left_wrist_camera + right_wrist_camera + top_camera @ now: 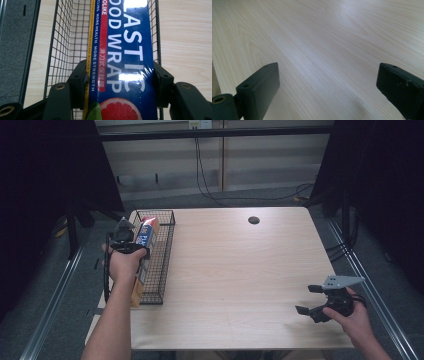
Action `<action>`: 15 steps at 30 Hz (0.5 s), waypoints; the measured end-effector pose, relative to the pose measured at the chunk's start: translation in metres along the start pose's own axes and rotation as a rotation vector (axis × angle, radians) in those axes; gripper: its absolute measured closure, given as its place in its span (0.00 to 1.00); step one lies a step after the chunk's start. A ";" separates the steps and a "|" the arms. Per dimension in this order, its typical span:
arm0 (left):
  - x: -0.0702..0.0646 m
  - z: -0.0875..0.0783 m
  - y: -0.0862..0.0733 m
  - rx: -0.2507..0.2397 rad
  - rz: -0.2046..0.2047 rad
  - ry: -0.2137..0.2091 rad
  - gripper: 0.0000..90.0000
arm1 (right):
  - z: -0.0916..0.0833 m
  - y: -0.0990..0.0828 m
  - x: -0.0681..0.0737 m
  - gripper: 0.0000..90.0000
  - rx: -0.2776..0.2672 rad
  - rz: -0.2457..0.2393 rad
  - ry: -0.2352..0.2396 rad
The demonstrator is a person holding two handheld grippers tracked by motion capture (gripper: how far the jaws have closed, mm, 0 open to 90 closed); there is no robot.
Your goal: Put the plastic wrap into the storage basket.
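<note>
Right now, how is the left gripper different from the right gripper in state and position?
The left gripper is shut on the plastic food wrap box, while the right gripper stands open with nothing between its jaws. The left gripper is over the wire basket at the table's left edge; the right gripper is near the bare wooden table's right front corner. Each is held by a hand.

Food wrap box lengthwise in the wire basket at the table's left edge

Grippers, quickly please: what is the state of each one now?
Left gripper: closed on the plastic food wrap box, over the wire basket.
Right gripper: open, holding nothing, above the table.
</note>
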State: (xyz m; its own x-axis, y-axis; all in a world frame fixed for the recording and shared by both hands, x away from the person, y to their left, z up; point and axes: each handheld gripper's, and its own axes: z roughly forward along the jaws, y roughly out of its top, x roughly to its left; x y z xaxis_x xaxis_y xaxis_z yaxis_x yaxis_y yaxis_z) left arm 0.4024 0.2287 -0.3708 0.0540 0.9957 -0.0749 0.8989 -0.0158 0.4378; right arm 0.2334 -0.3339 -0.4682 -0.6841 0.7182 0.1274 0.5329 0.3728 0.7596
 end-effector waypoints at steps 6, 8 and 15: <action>0.000 0.004 0.002 0.000 -0.009 -0.003 0.48 | 0.000 0.000 0.000 0.06 0.000 -0.004 -0.002; 0.001 0.005 0.002 -0.006 -0.016 -0.001 0.48 | 0.000 -0.001 -0.001 0.06 0.002 -0.003 -0.001; 0.004 0.010 0.004 -0.002 -0.017 0.001 0.48 | 0.000 -0.001 -0.002 0.05 0.001 0.003 -0.001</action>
State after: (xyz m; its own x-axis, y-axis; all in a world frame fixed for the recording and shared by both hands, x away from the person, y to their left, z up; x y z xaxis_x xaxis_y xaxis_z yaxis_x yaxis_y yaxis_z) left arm 0.4103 0.2312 -0.3789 0.0388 0.9959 -0.0817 0.8987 0.0010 0.4386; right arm 0.2339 -0.3354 -0.4695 -0.6818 0.7201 0.1288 0.5355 0.3713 0.7585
